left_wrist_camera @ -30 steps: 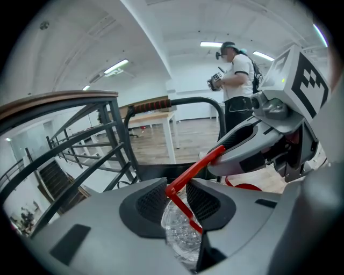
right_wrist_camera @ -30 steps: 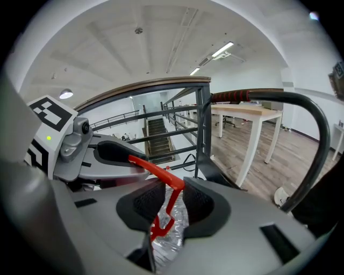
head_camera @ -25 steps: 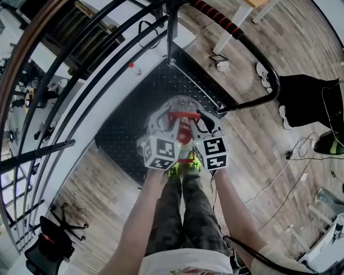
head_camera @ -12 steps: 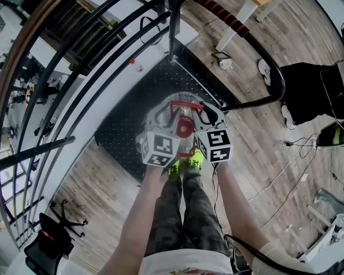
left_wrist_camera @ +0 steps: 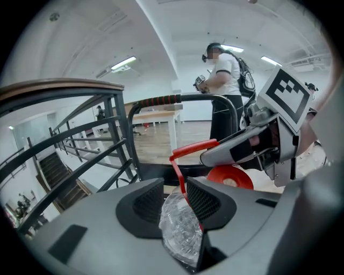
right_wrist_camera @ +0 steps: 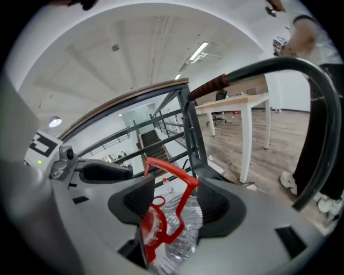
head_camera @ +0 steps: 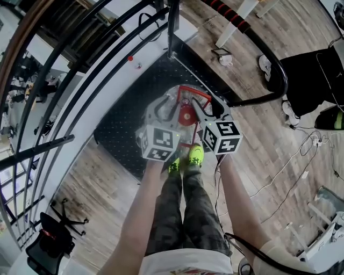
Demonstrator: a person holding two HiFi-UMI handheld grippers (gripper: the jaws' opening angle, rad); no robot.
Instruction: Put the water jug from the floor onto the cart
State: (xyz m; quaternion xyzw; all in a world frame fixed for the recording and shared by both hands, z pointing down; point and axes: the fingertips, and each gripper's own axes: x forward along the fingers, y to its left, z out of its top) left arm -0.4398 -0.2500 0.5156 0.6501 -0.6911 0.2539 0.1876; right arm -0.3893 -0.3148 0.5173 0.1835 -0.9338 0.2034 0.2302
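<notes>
Over the cart's black studded deck (head_camera: pixel 126 121), close to its near edge, sits the clear water jug (head_camera: pixel 183 110). Its red cap (head_camera: pixel 186 114) faces up at me and its red handle (head_camera: pixel 194 92) arches above it. From up here I cannot tell whether its base rests on the deck.

My left gripper (head_camera: pixel 167 111) is clamped on the jug. Along its jaws I see the crinkled clear body (left_wrist_camera: pixel 180 225) filling the gap between both pads, with one upright of the handle (left_wrist_camera: pixel 191 147) lying against the right-hand pad.

My right gripper (head_camera: pixel 203 110) has let go. Its jaws have just been opening, and they now stand wide with the handle (right_wrist_camera: pixel 172 171) and cap (right_wrist_camera: pixel 150 228) between them, neither pad pressing. From the left gripper view that gripper (left_wrist_camera: pixel 252 145) reaches in just above the cap (left_wrist_camera: pixel 230 176).

Both marker cubes sit side by side just below the jug in the head view, above my yellow-green shoes (head_camera: pixel 194 157) and camouflage trousers (head_camera: pixel 185 215).

Beyond the jug the cart's push bar (head_camera: pixel 274 75) curves round on the right, its grip wrapped in red and black (head_camera: pixel 231 16).

A dark stair railing (head_camera: pixel 80 59) runs along the left. Wood flooring (head_camera: pixel 91 193) surrounds the cart, and loose cables (head_camera: pixel 285 172) trail across it on the right.

Further off stand a white table (right_wrist_camera: pixel 242 107) and another person (left_wrist_camera: pixel 226 86) beyond the push bar.
</notes>
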